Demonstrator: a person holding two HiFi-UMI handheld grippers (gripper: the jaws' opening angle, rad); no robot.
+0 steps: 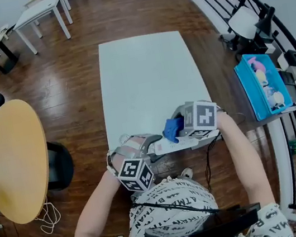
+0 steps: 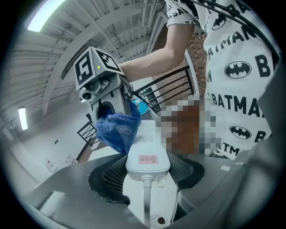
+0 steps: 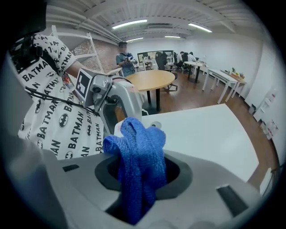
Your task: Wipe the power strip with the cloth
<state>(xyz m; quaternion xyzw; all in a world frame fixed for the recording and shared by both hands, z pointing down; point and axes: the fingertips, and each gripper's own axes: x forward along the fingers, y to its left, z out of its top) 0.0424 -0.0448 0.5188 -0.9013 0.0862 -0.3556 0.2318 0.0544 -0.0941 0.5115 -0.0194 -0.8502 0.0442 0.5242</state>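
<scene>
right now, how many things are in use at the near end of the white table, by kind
power strip: 1
blue cloth: 1
grippers: 2, the left gripper shut on the power strip, the right gripper shut on the blue cloth
total: 4

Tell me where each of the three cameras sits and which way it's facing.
Head view: on the person's head, steeply down at the white table; forearms, left hand-held gripper and right hand-held gripper show.
Left gripper view: on the left hand-held gripper, along jaws clamped on the power strip; right forearm and shirt show.
Right gripper view: on the right hand-held gripper, along jaws gripping the blue cloth; shirt shows.
Shared: each gripper view shows the other gripper.
</scene>
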